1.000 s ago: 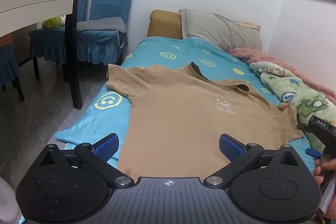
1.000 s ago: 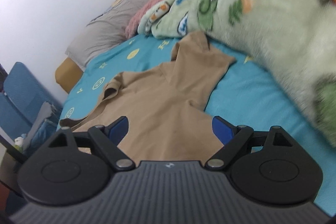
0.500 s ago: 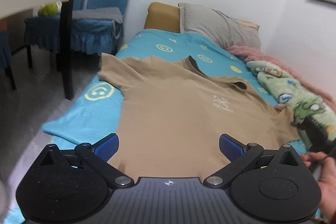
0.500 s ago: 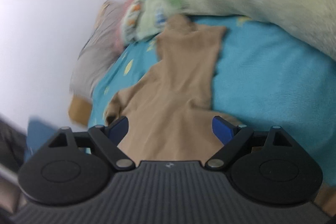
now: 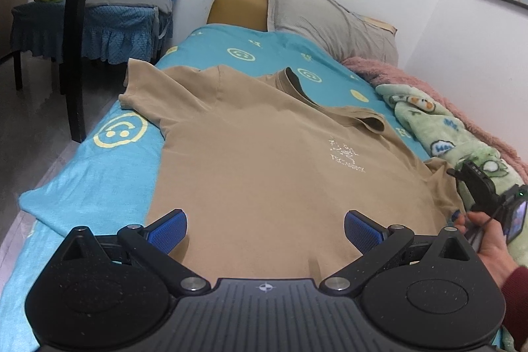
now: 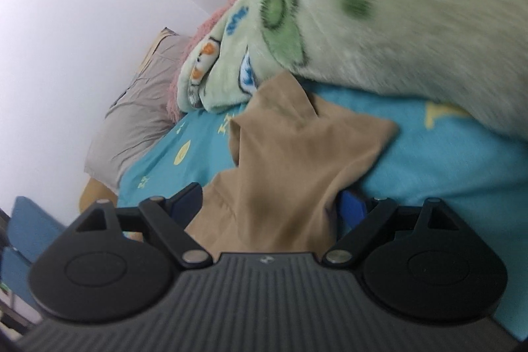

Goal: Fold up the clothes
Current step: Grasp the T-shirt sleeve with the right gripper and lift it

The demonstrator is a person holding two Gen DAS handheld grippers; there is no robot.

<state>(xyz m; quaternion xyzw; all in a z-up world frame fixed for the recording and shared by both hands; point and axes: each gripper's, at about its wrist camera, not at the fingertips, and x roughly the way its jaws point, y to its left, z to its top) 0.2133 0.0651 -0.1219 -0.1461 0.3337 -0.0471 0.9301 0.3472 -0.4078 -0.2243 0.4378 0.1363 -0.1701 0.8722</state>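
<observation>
Right now the shirt lies flat on the bed, its long axis running from hem to collar, away from both grippers. Left gripper, fingers spread and empty, hovers over the hem. Right gripper, also spread, straddles the sleeve with the blanket crowding just beyond it.

Tan T-shirt with pale chest print, teal sheet with yellow smileys, green, perhaps cartoon-printed blanket
</observation>
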